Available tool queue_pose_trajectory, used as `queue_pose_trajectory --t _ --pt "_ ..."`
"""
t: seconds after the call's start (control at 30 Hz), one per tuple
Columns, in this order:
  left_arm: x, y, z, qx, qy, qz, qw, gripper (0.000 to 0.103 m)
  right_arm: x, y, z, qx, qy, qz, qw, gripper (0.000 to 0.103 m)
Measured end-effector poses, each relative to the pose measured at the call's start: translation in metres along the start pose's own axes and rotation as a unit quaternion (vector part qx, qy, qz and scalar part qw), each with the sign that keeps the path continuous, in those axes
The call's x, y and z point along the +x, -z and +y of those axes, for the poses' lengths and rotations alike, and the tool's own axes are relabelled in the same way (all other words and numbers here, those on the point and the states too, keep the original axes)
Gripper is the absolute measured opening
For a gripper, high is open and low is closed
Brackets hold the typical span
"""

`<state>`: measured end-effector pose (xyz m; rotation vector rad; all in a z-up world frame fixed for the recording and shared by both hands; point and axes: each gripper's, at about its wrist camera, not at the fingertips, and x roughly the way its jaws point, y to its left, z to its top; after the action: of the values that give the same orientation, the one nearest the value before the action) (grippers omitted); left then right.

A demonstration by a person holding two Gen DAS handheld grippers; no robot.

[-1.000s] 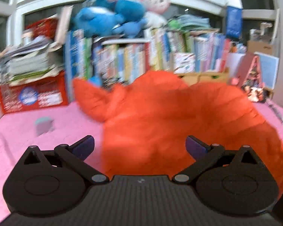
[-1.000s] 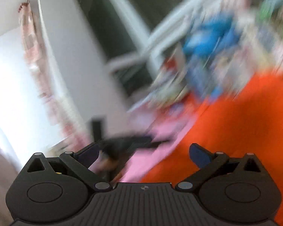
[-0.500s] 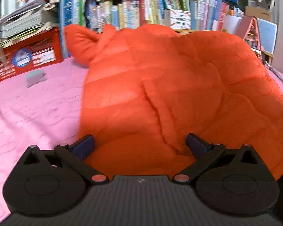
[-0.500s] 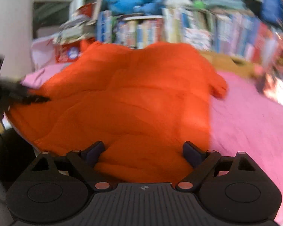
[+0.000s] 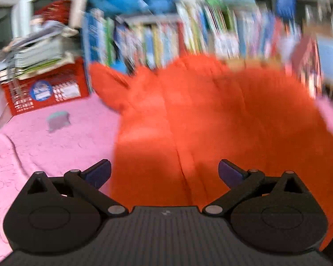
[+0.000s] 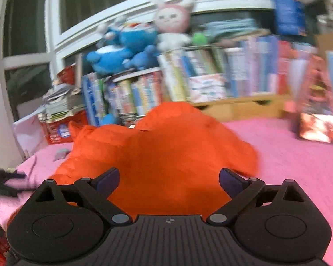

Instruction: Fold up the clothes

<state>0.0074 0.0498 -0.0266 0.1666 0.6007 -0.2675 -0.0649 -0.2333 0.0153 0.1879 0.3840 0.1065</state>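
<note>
We hold our left claw [image 5: 164, 170] with its two purple-tipped fingers spread wide apart and nothing between them, poised over the near hem of a puffy orange quilted jacket [image 5: 222, 128] that lies spread out on a pink textured cover [image 5: 55, 146]; we cannot tell whether the fingers touch the cloth. Our right claw [image 6: 168, 180] is likewise spread apart and empty, looking over the same jacket [image 6: 166, 155], which lies bunched on the pink cover [image 6: 299, 159]. A small grey object [image 5: 58, 120] sits on the cover left of the jacket, well apart from it. Behind stand a red plastic crate [image 5: 48, 90] topped with stacked papers, a row of colourful books [image 6: 188, 84], and blue and pink-white plush toys [image 6: 126, 48] on top.
</note>
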Motion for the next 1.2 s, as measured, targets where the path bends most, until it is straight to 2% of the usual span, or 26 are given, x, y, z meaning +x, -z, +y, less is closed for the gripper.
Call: queue_pose_trajectory --t 0.1,0.13,0.2,0.33,0.37,0.43,0.57,0.67,0.73,0.8,0.93,1.03,1.2 --pt "0.01 0.031 -0.013 -0.002 0.004 0.035 0.9994 0.103 0.043 -0.015 0.041 -0.021 -0.036 0.015 0.999 0.102" --pt "0.004 0.037 -0.009 -0.02 0.013 0.031 0.9992 0.103 0.055 -0.017 0.053 -0.037 -0.038 0.024 0.998 0.102" --pt "-0.006 0.039 -0.002 -0.021 0.019 0.032 0.9991 0.103 0.078 -0.017 0.077 -0.077 -0.033 0.039 0.996 0.103" --pt "-0.026 0.013 0.032 -0.086 0.046 -0.005 0.9952 0.103 0.119 0.008 0.107 -0.147 -0.002 0.084 0.986 0.101" --pt "-0.029 0.005 0.043 -0.11 0.053 -0.019 0.9924 0.103 0.128 0.017 0.111 -0.159 0.005 0.099 0.982 0.1" --pt "-0.026 -0.021 0.073 -0.173 0.068 -0.05 0.9813 0.103 0.131 0.029 0.112 -0.166 0.011 0.1 0.981 0.099" --pt "0.017 -0.069 0.117 -0.274 0.116 -0.068 0.9523 0.103 0.133 0.045 0.116 -0.177 0.021 0.106 0.978 0.101" --pt "0.063 -0.099 0.132 -0.322 0.111 -0.072 0.9375 0.103 0.136 0.048 0.117 -0.175 0.025 0.115 0.978 0.102" --pt "0.097 -0.115 0.139 -0.347 0.081 -0.064 0.932 0.103 0.137 0.048 0.116 -0.173 0.027 0.119 0.977 0.103" --pt "0.129 -0.126 0.147 -0.37 0.058 -0.037 0.9265 0.103 0.139 0.049 0.116 -0.172 0.029 0.122 0.977 0.103" --pt "0.178 -0.134 0.15 -0.389 0.058 0.031 0.9189 0.103 0.141 0.05 0.114 -0.169 0.031 0.129 0.977 0.103" --pt "0.209 -0.124 0.154 -0.422 0.078 0.082 0.8998 0.103 0.142 0.052 0.113 -0.162 0.028 0.131 0.978 0.103" --pt "0.211 -0.114 0.151 -0.407 0.083 0.042 0.9085 0.103 0.144 0.052 0.111 -0.151 0.023 0.136 0.979 0.103"
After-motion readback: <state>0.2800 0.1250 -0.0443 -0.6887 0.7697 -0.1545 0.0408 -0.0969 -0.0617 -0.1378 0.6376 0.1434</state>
